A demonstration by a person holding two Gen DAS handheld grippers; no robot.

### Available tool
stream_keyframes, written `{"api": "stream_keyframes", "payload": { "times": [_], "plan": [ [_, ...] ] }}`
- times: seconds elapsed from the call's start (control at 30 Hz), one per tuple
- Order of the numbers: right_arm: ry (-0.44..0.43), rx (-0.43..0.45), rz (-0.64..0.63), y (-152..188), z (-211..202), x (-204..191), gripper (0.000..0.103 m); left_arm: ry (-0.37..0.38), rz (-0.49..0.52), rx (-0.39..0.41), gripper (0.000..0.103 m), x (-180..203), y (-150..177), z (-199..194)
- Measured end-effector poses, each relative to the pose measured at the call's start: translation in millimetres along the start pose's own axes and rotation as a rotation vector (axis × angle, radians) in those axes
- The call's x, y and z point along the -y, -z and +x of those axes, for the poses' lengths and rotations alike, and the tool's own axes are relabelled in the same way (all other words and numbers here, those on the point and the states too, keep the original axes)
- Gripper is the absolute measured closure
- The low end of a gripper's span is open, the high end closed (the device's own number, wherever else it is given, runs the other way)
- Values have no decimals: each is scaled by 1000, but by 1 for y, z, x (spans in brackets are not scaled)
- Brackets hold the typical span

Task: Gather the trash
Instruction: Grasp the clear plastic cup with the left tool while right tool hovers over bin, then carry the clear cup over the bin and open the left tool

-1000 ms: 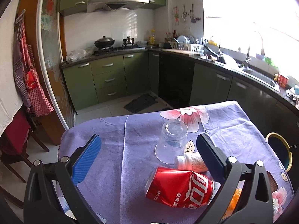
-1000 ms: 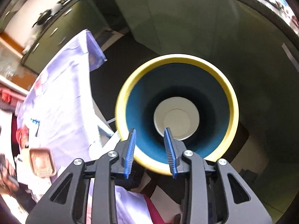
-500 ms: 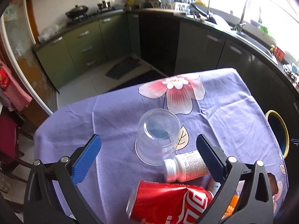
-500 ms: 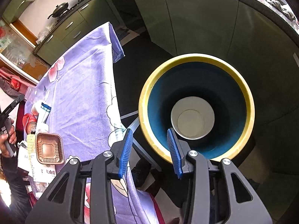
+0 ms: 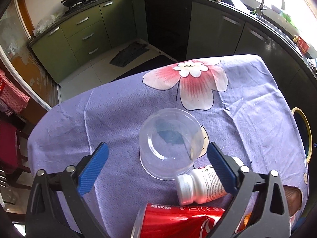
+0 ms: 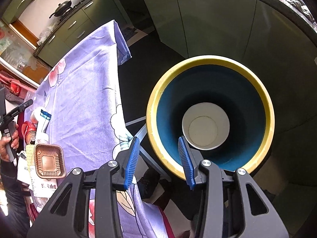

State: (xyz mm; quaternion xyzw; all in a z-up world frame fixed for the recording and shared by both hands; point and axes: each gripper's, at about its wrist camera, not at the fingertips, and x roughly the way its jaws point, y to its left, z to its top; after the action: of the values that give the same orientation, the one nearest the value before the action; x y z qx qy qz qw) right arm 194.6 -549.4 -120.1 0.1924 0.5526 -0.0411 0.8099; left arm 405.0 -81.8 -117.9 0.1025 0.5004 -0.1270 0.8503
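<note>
A clear plastic cup [image 5: 171, 144] stands upside down on the purple flowered tablecloth [image 5: 122, 111]. My left gripper [image 5: 158, 162] is open wide, above and around the cup's near side. A white pill bottle [image 5: 200, 185] lies beside the cup, and a crushed red cola can [image 5: 178, 223] lies nearer. My right gripper [image 6: 158, 159] is open and empty above the near rim of a blue bin with a yellow rim [image 6: 156, 107]. A white paper cup [image 6: 206, 126] lies at the bin's bottom.
In the right wrist view the table [image 6: 85, 79] holds a brown plastic tray [image 6: 49, 163], a white packet [image 6: 42, 186] and the cola can [image 6: 28, 130]. The bin's rim [image 5: 306, 127] shows past the table's right edge. Green kitchen cabinets [image 5: 79, 29] stand behind.
My left gripper has moved forward and tilted down over the clear cup. My right gripper has opened wider and drawn back from the bin toward the table.
</note>
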Motion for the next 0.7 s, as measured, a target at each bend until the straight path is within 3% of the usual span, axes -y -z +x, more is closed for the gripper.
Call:
{"api": "stream_keyframes", "payload": {
  "times": [0.3,0.7],
  "plan": [
    [5,-7,-8,-1,4,0,62,26,-10,-45,42,0,-3,15],
    [2,-8,-15,-1,10,-2,62,42,-23,0,43,-9,-4,-4]
  ]
}}
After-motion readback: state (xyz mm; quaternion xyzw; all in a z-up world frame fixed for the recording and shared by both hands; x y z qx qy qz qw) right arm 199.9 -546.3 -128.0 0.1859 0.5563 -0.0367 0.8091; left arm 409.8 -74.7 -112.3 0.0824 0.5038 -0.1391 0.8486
